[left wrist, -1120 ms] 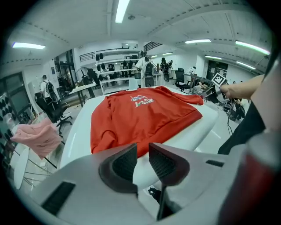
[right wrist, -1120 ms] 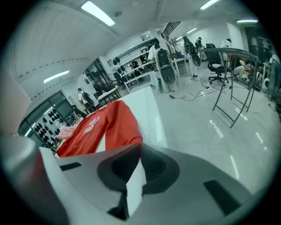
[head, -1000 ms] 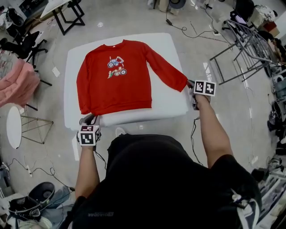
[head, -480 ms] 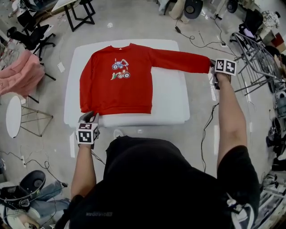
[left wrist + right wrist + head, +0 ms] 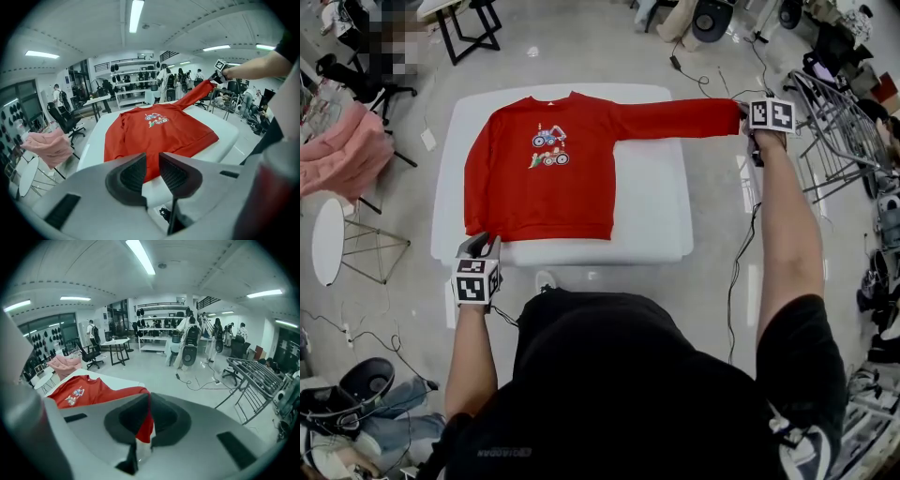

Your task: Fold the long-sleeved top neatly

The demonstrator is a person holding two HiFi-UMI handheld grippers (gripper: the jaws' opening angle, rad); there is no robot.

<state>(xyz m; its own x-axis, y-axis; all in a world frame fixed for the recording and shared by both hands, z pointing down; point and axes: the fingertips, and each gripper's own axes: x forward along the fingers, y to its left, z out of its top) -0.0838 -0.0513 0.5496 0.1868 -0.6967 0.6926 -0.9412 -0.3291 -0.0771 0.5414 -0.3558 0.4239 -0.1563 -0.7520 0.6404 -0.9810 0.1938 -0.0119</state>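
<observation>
Outward, right tongs [image 5: 746,111] pinch the sleeve [image 5: 680,119], arm [image 5: 783,234] fully stretched — left tongs [image 5: 483,244] parted by hem [image 5: 544,234].

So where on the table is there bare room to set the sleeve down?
Widest bare patch: the table right of the top, nearer than the sleeve the right gripper holds out. Thin strips border its hem and left side. The middle is covered.

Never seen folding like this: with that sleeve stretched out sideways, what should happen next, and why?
Probably swing the right gripper inward and lay the sleeve across the sweater. Its jaws are shut on the cuff, the sleeve stretches straight past the table edge, and the left gripper is open and empty.
</observation>
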